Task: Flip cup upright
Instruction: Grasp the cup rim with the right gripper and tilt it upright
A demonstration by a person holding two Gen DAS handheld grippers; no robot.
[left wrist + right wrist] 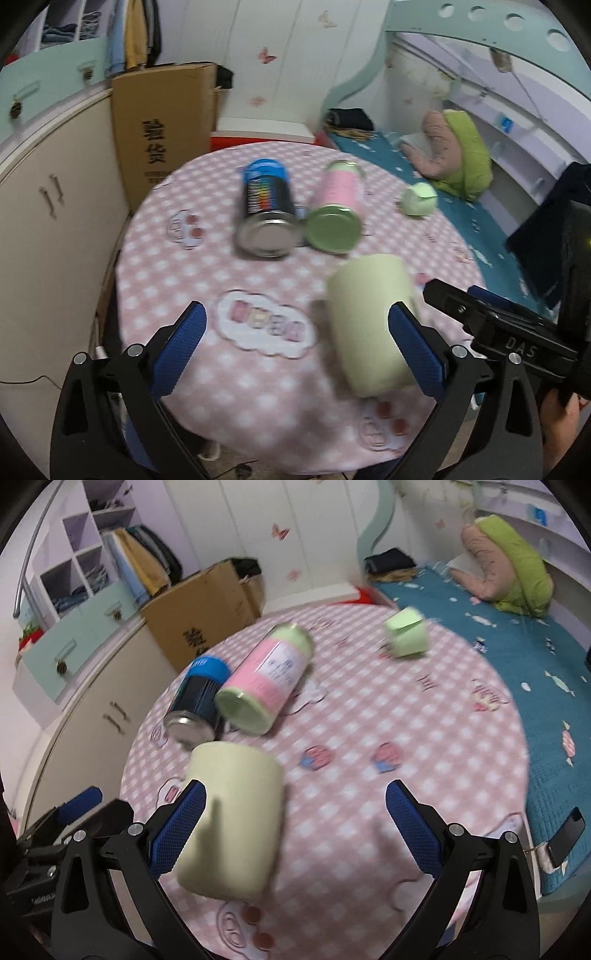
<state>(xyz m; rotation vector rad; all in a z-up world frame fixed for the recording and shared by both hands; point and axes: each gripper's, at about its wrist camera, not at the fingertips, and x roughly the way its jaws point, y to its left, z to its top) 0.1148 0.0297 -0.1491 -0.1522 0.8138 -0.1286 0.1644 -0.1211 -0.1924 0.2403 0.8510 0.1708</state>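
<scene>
A pale yellow-green cup (369, 325) stands on the pink checked tablecloth (184, 280) near the front edge, flat end up as far as I can see. In the right wrist view the cup (231, 823) is at the lower left, close to my left finger. My left gripper (295, 347) is open, its right finger beside the cup. My right gripper (295, 830) is open and holds nothing; the cup lies partly inside its left jaw. The right gripper's body also shows in the left wrist view (498, 325).
A dark can with a blue lid (267, 210) and a pink and green can (338, 206) lie on their sides mid-table. A small green cup (419, 199) sits at the far right. A cardboard box (162, 125), cabinets and a bed (535, 686) surround the table.
</scene>
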